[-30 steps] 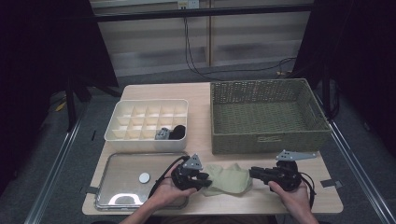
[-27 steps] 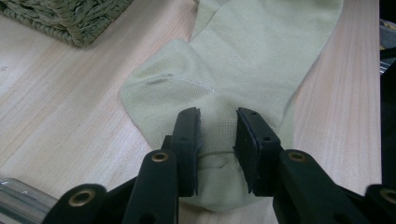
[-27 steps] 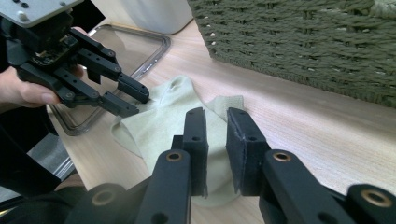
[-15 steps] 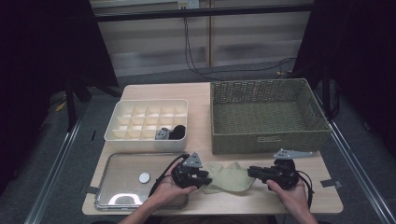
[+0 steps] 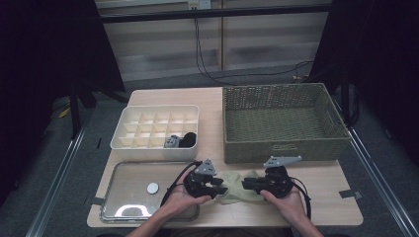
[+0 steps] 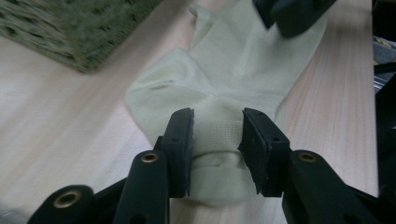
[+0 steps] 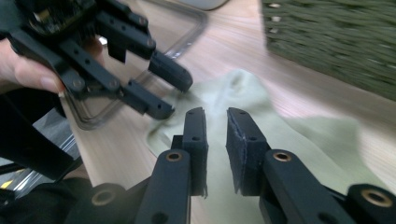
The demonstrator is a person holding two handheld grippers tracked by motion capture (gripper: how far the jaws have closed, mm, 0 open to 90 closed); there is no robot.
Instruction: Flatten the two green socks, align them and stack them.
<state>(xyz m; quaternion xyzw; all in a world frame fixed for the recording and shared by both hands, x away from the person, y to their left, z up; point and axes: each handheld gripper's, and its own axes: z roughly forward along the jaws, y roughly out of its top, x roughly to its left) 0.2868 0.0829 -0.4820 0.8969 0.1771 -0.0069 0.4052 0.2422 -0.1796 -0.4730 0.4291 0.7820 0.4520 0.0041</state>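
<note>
So the pale green sock (image 5: pixel 236 190) lies flat at the table's (image 5: pixel 326 197) front edge, just before the wicker basket (image 5: pixel 281 123). The left gripper (image 6: pixel 217 135) has just been opening, jaws part open with a bunched fold between them. The right gripper (image 7: pixel 215 135) hangs over the sock, jaws narrowly apart, holding nothing (no readable writing anywhere).

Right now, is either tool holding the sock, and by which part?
The left tool straddles the pale green sock near one end, jaws just opening, not pinching. The right tool hovers over it, gripping nothing.
</note>
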